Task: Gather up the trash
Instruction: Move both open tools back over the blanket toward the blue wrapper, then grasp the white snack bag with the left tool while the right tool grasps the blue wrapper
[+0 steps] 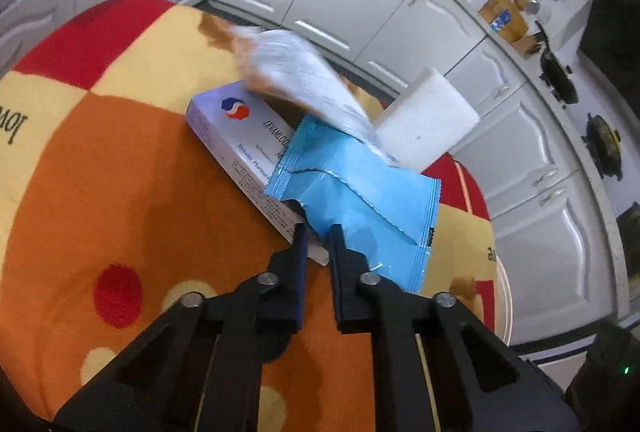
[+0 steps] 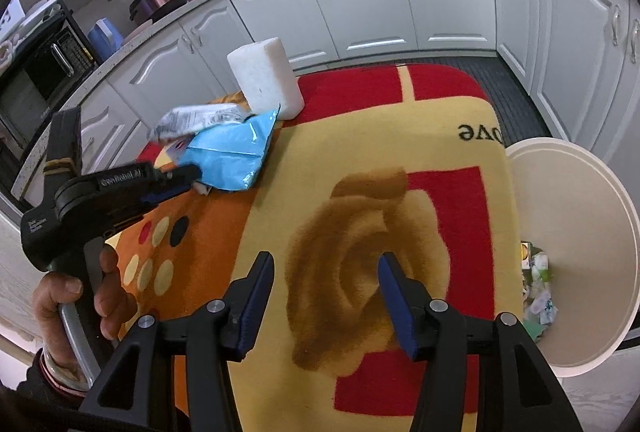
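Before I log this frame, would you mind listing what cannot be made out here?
- Medicine box, left wrist view: most lettering covered by the blue wrapper.
- White wrapper, left wrist view: motion-blurred, print unreadable.
- White bin, right wrist view: contents small, partly hidden by the blanket-covered table.

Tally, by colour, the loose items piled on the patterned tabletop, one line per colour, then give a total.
Blue: 1, the blue wrapper
White: 2, the white block and the medicine box
White with print: 1, the crumpled wrapper
Total: 4
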`<state>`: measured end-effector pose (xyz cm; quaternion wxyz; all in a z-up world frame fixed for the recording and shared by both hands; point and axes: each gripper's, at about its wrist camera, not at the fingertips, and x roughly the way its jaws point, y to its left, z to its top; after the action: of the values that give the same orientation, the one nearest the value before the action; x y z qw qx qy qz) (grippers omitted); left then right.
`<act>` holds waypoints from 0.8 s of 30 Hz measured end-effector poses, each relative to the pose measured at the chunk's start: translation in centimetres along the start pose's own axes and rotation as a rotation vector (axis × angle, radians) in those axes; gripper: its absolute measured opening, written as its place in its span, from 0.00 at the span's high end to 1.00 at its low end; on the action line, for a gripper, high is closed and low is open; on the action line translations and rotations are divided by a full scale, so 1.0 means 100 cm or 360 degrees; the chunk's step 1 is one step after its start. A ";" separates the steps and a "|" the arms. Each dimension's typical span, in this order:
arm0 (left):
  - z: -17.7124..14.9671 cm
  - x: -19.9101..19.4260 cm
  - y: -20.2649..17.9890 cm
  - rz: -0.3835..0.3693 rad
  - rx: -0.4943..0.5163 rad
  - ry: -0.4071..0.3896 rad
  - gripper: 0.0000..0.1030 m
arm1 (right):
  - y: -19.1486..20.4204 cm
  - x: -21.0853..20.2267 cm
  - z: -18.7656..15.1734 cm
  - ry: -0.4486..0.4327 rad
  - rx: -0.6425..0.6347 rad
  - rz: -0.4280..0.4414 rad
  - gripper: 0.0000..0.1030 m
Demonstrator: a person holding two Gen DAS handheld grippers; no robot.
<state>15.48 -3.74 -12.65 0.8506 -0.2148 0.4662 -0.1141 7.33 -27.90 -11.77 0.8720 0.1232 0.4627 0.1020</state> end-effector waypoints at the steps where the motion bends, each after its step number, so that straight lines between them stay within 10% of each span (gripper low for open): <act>1: -0.001 -0.004 0.000 -0.0004 0.0014 -0.0008 0.96 | 0.000 0.000 0.000 -0.0001 -0.0003 0.0001 0.49; 12: -0.008 -0.051 0.013 0.0062 0.0271 -0.0037 0.95 | 0.012 0.013 0.012 0.0001 -0.0012 0.0048 0.47; 16: -0.002 -0.050 0.019 0.0053 0.0248 -0.0031 0.68 | 0.016 0.023 0.024 -0.0021 0.0040 0.0147 0.41; 21: 0.007 -0.051 0.026 0.0049 0.0202 -0.0049 0.67 | 0.026 0.052 0.053 0.0000 0.0089 0.0201 0.41; 24: 0.017 -0.054 0.030 0.0073 0.0191 -0.0078 0.48 | 0.033 0.073 0.067 0.0026 0.0079 0.0246 0.41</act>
<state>14.03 1.43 -9.24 0.8755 -0.1555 0.4423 -0.1169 16.66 -23.47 -12.82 0.8544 0.1795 0.4612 0.1585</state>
